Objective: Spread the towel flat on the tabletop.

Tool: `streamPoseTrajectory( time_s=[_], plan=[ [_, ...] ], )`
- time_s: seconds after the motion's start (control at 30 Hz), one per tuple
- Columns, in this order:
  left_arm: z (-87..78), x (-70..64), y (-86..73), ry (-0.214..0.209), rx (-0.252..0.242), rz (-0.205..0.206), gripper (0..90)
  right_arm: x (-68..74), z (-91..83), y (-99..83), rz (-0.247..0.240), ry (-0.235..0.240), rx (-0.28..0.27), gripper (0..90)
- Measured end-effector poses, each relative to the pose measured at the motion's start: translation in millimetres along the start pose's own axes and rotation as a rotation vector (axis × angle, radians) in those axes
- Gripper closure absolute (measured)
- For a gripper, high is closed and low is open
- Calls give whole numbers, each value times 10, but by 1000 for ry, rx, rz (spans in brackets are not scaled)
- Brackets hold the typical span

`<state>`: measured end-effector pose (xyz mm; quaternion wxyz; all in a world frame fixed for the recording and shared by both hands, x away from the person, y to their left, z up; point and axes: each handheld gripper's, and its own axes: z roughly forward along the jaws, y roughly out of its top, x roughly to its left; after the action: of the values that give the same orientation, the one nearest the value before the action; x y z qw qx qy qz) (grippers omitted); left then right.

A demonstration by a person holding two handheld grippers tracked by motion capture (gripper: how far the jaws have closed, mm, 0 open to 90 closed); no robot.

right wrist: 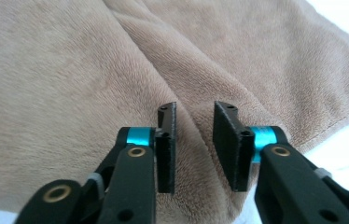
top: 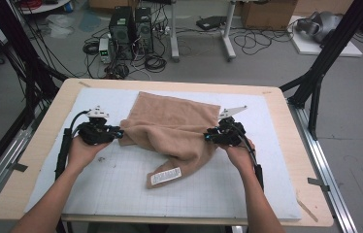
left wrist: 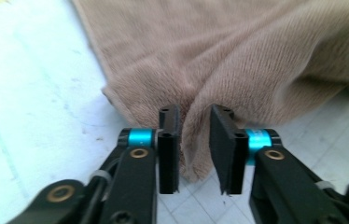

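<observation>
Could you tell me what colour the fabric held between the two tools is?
The plush towel is light brown, a tan-beige; the right gripper view shows it best.

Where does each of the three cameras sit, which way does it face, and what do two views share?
High view: above the person's side, facing forward and down on the table; forearms, hands, both grippers show.
Left gripper view: on the left gripper, looking along its jaws, which straddle a fold of the towel.
Right gripper view: on the right gripper, looking along its jaws over the towel.
Shared: the brown towel appears in all three.
</observation>
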<state>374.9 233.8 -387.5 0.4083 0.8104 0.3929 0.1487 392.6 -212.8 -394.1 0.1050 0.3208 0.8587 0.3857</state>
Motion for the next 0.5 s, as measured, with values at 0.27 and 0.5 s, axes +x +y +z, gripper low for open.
streamPoseTrajectory(
  time_s=[0.27,0.5],
  plan=[
    [-199,-206,-31,-36,-46,56,648,322,-275,42,-85,23,-68,661],
    [135,-460,-140,-108,-17,39,615,552,-95,-160,-129,73,-22,597]
  ],
)
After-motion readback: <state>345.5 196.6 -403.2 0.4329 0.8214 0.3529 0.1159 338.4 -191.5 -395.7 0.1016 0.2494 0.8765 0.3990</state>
